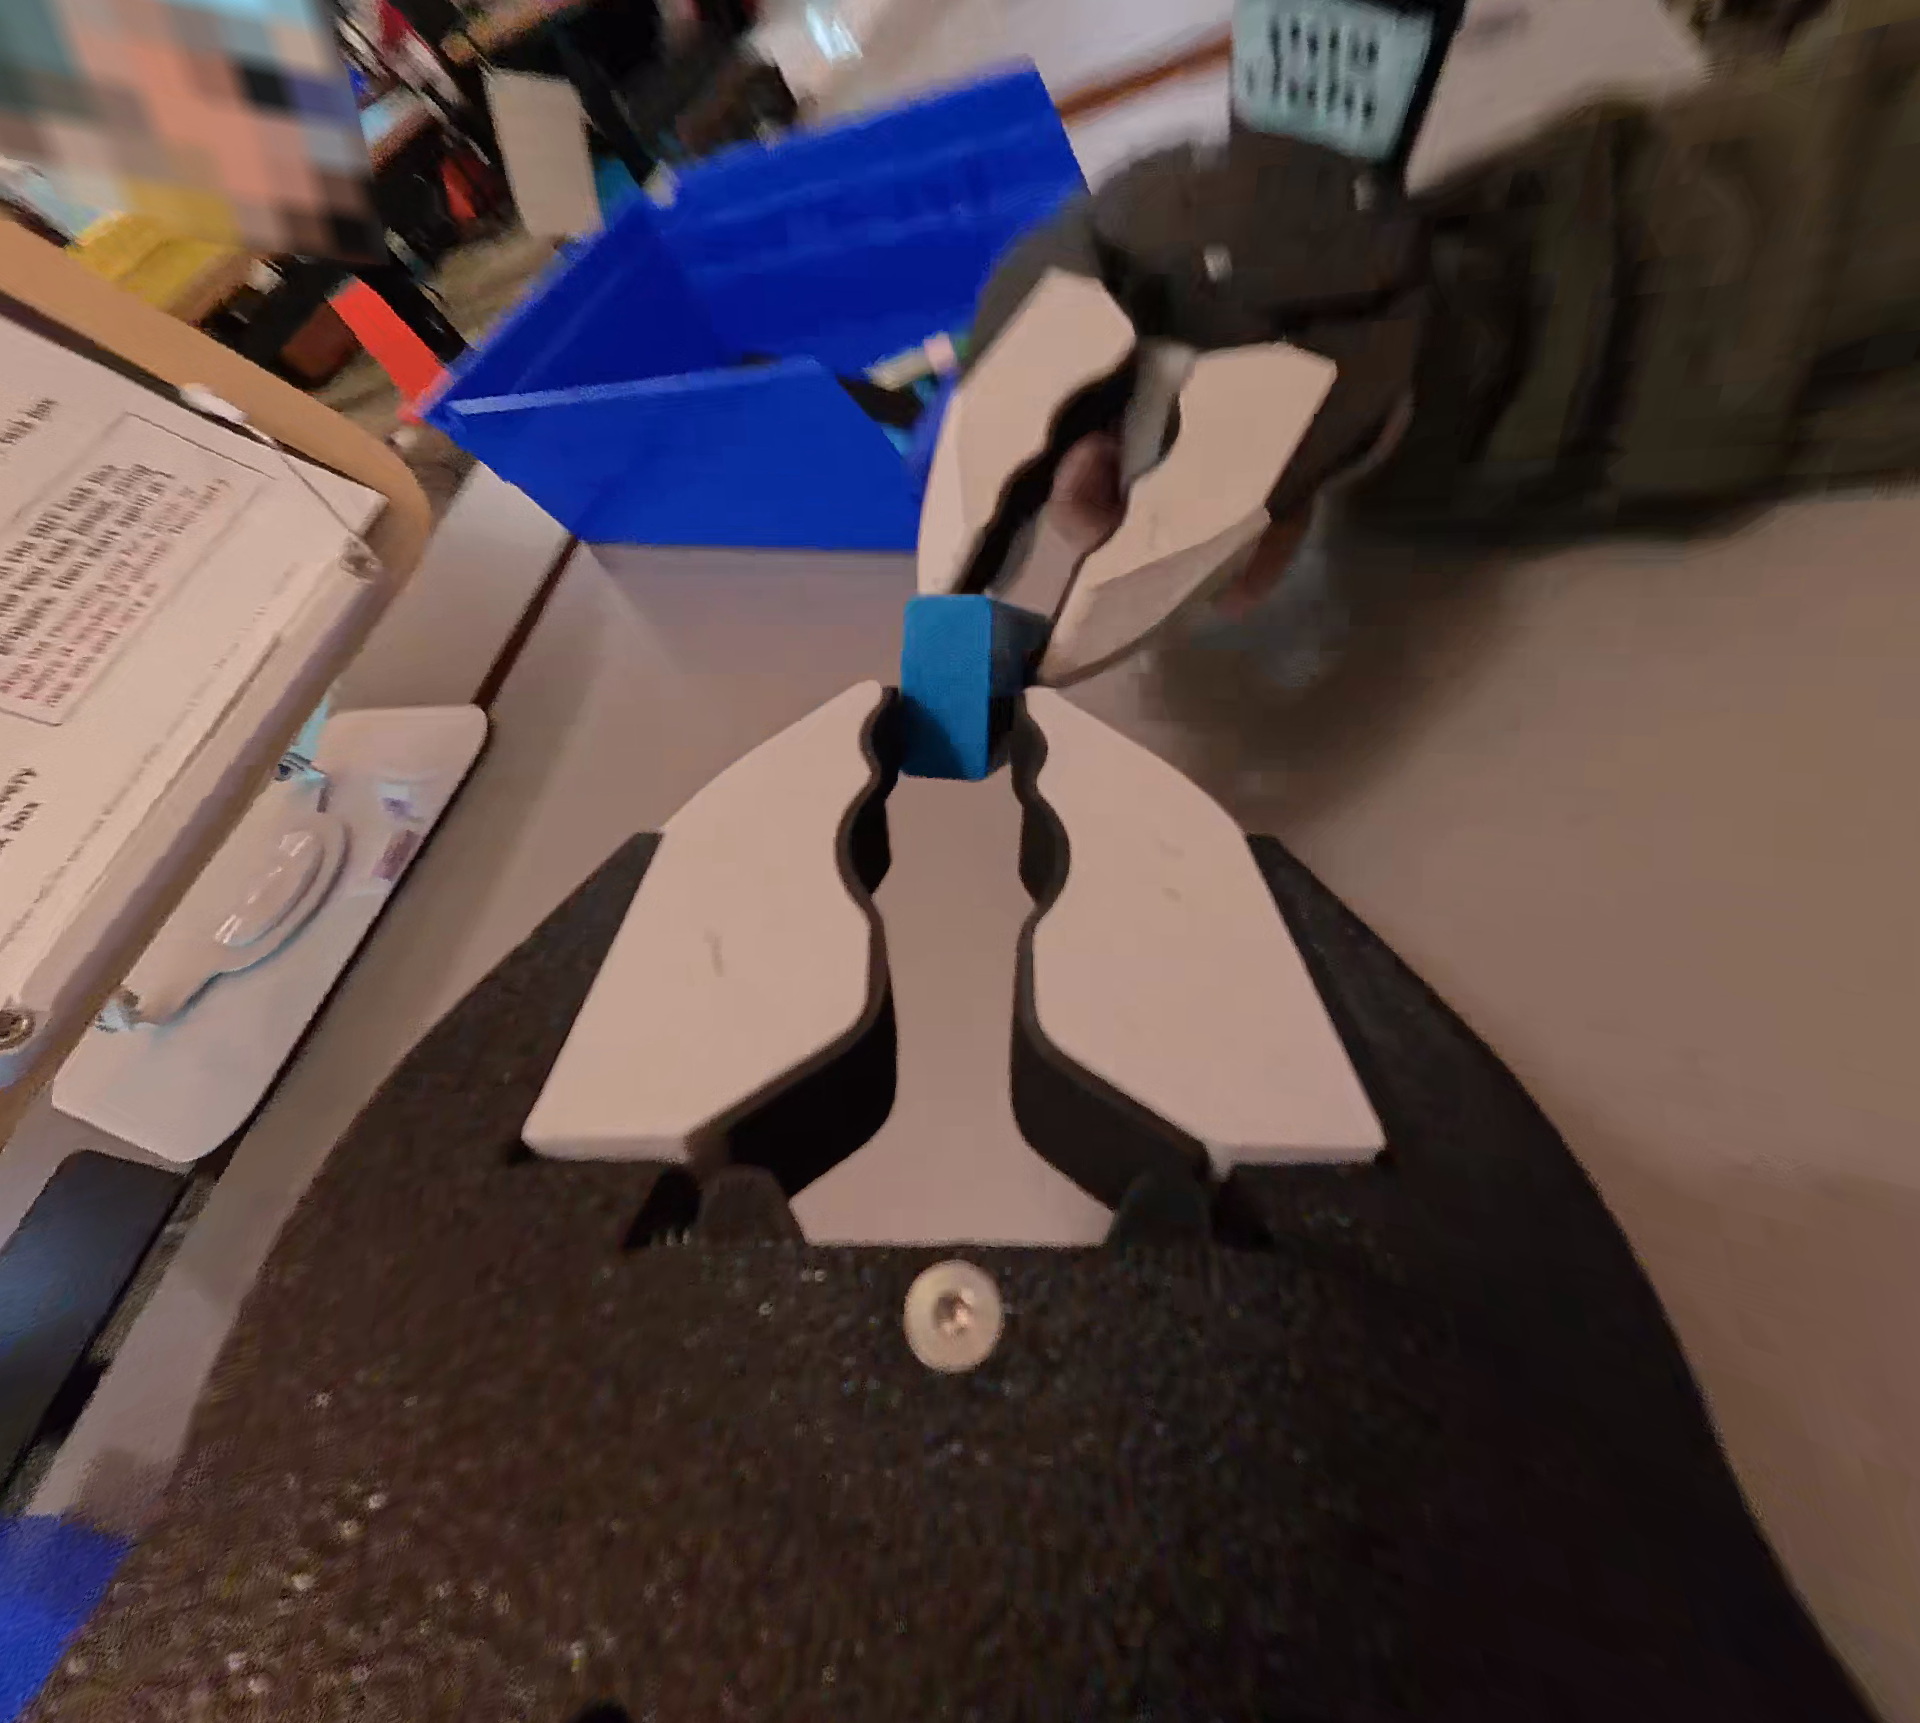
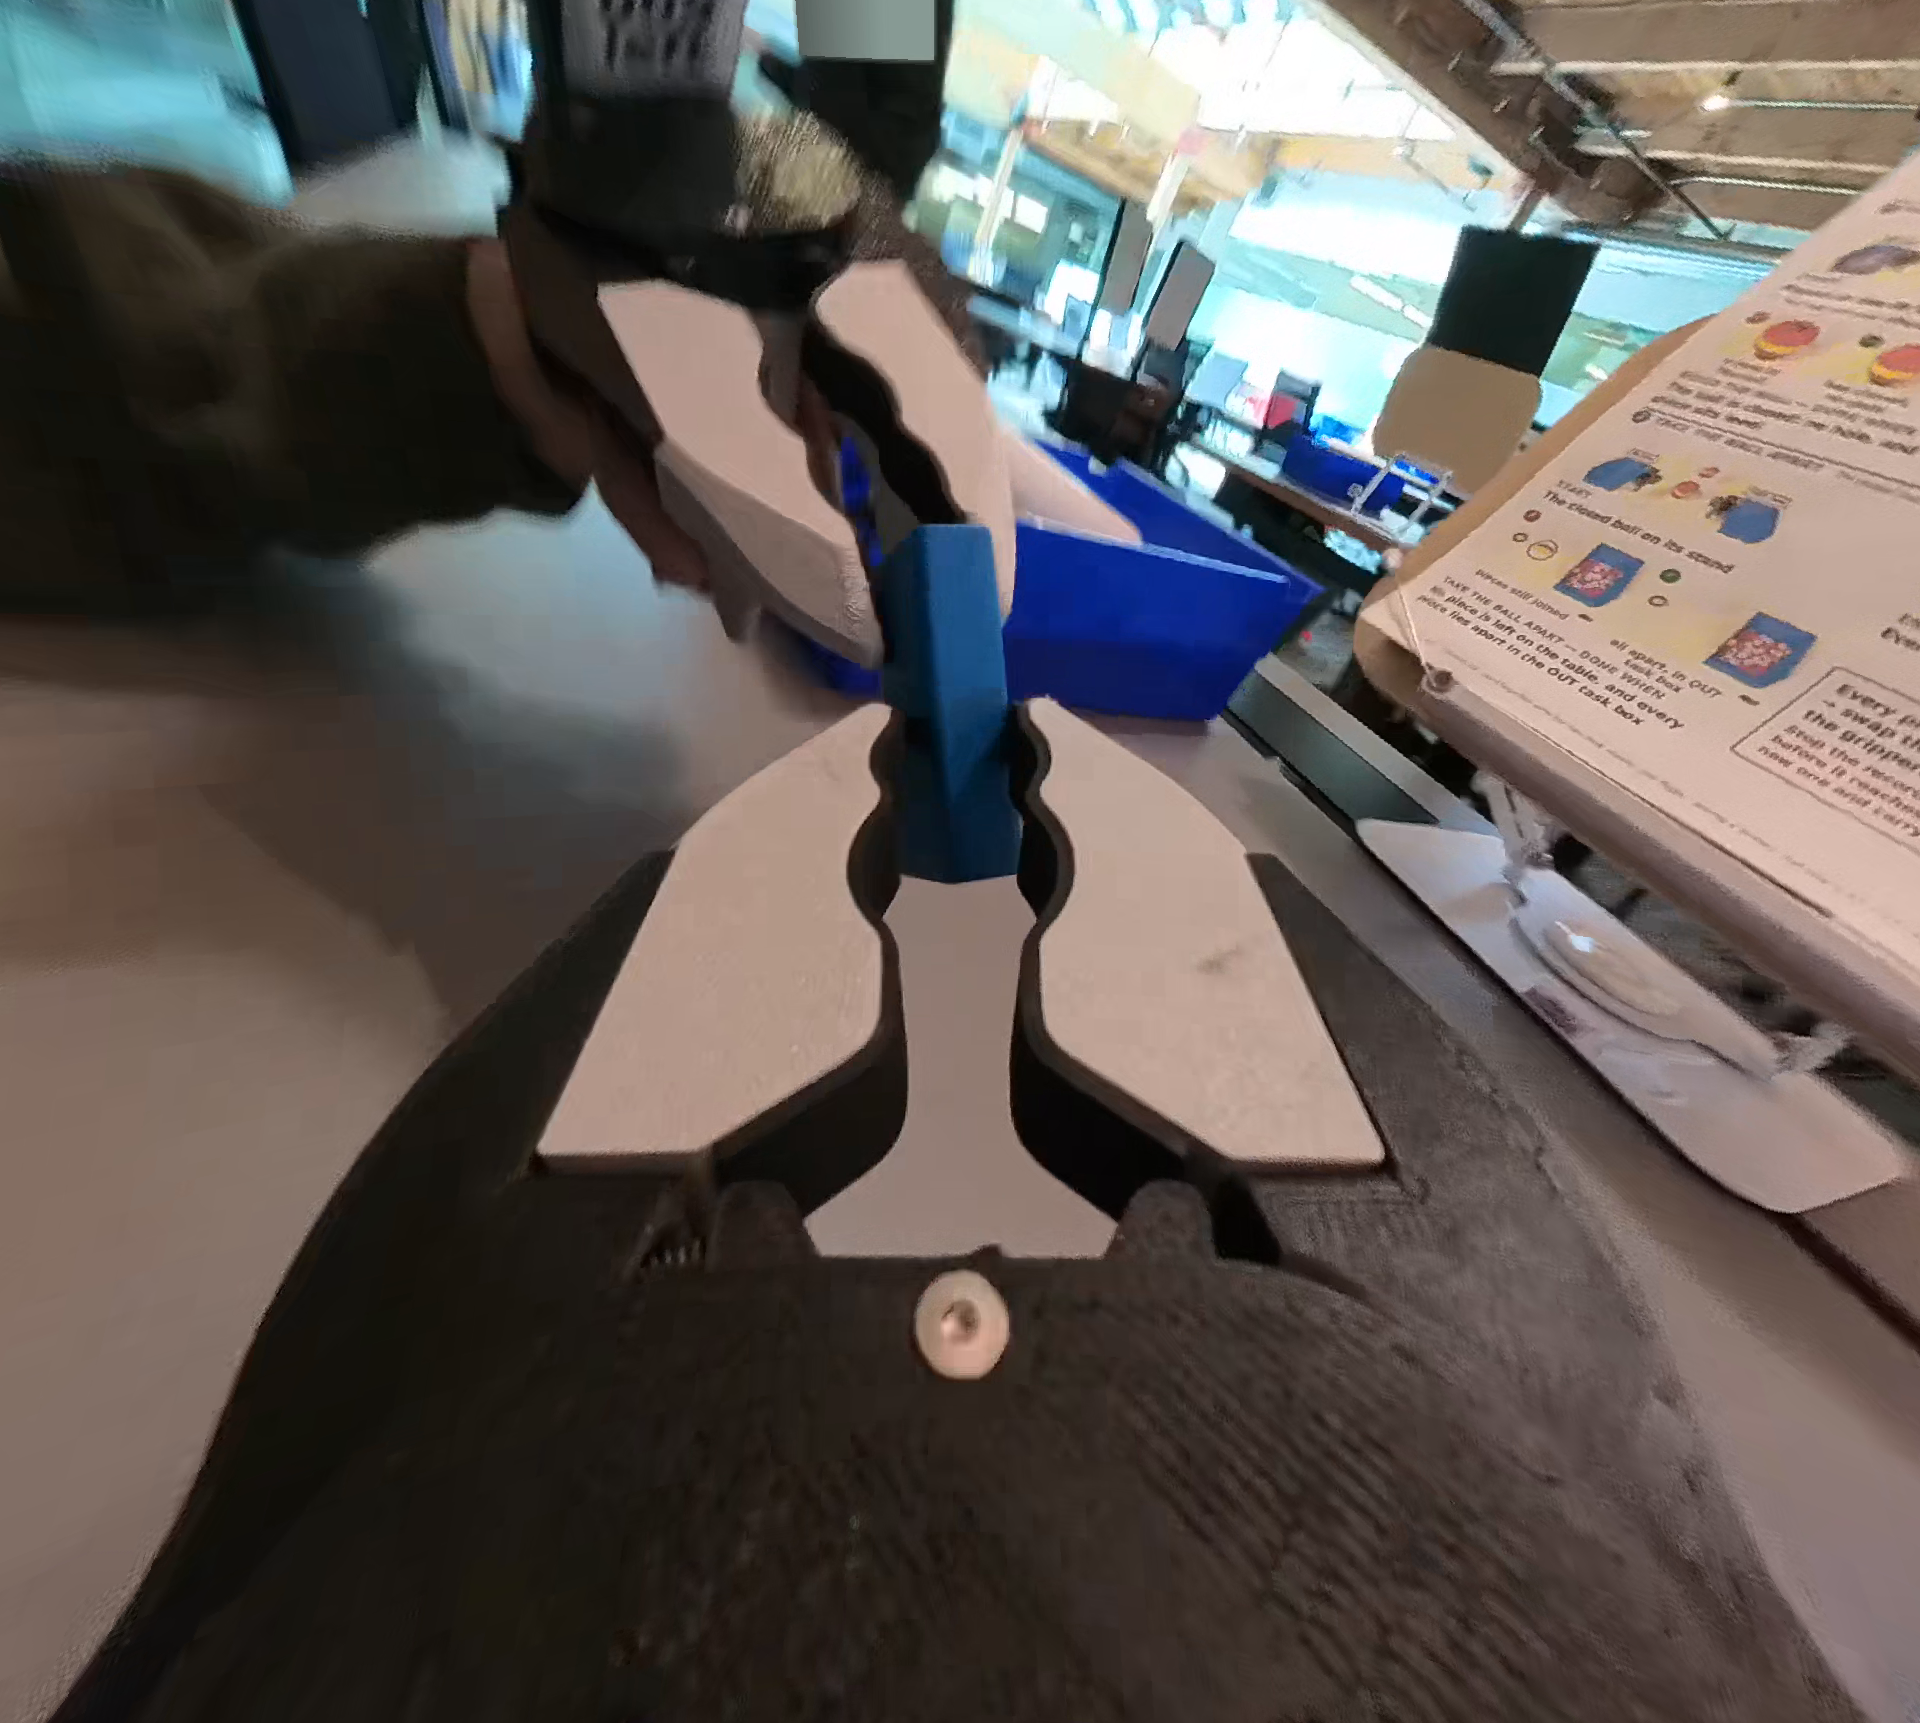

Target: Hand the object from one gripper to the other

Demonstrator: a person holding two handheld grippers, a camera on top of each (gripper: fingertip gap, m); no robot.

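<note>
A blue block [image 1: 951, 697] sits between the fingertips of my left gripper [image 1: 954, 702], which is shut on it above the grey table [image 1: 1507, 894]. My right gripper [image 1: 1003, 624] comes in from the upper right, and its tips close on the block's far side. In the right wrist view the blue block [image 2: 951, 738] stands upright, clamped between the fingers of my right gripper [image 2: 954, 717]. My left gripper [image 2: 930, 598] reaches down from the upper left onto the block's top end. Both grippers hold the block at once.
A blue bin [image 1: 727, 447] stands behind the grippers and also shows in the right wrist view [image 2: 1132, 634]. A tilted instruction board [image 1: 156, 582] stands at the table's side [image 2: 1662, 582], on a white base [image 2: 1610, 1050]. A person's olive sleeves [image 1: 1662, 323] [image 2: 208, 374] hold the grippers. My left and right fingertips are right by each other.
</note>
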